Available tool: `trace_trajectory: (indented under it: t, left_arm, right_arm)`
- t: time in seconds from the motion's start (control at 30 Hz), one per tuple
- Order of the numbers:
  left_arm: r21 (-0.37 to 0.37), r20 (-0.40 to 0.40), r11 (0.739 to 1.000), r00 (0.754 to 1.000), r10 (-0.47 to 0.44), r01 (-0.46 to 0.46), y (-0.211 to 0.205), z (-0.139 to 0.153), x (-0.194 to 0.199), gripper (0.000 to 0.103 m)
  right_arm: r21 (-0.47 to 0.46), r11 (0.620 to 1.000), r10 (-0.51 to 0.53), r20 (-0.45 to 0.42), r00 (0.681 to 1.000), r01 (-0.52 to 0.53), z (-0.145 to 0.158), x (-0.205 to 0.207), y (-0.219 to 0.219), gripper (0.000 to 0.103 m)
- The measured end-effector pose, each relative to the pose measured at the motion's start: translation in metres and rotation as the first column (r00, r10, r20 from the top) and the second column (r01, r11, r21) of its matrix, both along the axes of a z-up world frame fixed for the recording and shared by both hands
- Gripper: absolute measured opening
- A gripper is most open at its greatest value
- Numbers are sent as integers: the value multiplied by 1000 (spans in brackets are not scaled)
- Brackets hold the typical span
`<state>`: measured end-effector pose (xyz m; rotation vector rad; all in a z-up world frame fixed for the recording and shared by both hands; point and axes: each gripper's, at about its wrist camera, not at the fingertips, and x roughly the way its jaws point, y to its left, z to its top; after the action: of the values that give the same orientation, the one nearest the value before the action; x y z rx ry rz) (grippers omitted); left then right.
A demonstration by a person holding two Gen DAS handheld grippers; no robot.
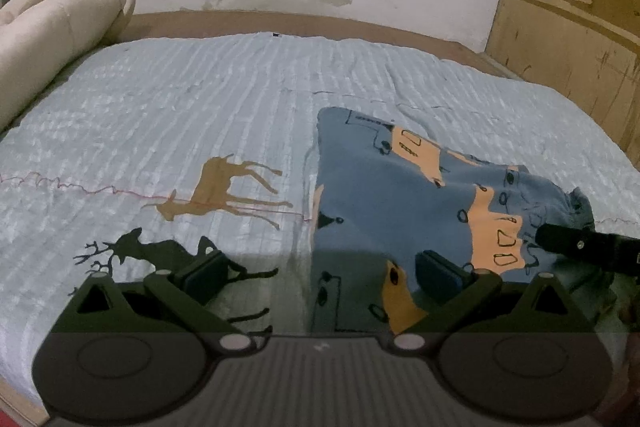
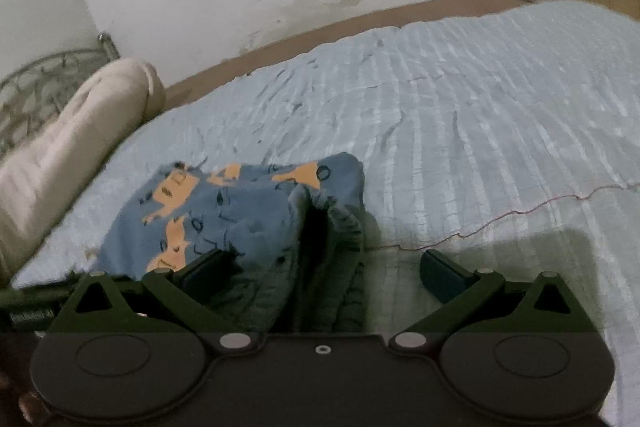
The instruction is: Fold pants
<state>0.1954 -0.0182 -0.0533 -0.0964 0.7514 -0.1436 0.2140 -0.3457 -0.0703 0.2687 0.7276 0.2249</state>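
Folded blue pants (image 2: 248,211) on the pale bedspread (image 2: 480,131), right gripper (image 2: 324,271) spread wide over their waistband, cream pillow (image 2: 68,155) left of the pants

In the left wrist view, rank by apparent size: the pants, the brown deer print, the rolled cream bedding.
Largest to smallest as they look:
1. pants
2. rolled cream bedding, though cut off by the frame edge and farther away, so unsure
3. brown deer print

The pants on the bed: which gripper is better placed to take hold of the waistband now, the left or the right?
Probably the right. The right gripper stands open with the ribbed waistband of the pants between its fingers. The left gripper, also open, straddles the pants' other edge, partly over the bedspread.
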Motion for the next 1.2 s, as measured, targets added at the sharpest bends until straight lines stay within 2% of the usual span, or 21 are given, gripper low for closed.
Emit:
trace_trajectory:
  t: [0.3, 0.7, 0.83, 0.93, 1.07, 1.2]
  left_arm:
    - [2, -31, 1000, 999, -23, 23, 3, 4, 6, 102]
    - [-35, -112, 998, 992, -61, 58, 7, 13, 16, 102]
    - [-71, -113, 991, 986, -122, 114, 2, 16, 17, 102]
    - [-69, -118, 987, 982, -149, 142, -5, 17, 19, 102]
    - [-54, -141, 989, 979, -147, 141, -7, 16, 24, 102]
    - [-85, -151, 988, 978, -144, 133, -2, 18, 24, 102]
  right_arm:
    - [-1, 1000, -8, -15, 1000, 8, 1, 7, 3, 102]
    - [24, 1000, -5, -28, 1000, 5, 4, 5, 0, 102]
    - [44, 999, 4, -37, 999, -2, 7, 3, 1, 102]
    - [62, 998, 15, -40, 999, -12, 8, 1, 2, 102]
    - [69, 997, 29, -41, 999, -26, 10, -1, 5, 102]
    - [95, 995, 44, -47, 998, -39, 13, -3, 4, 102]
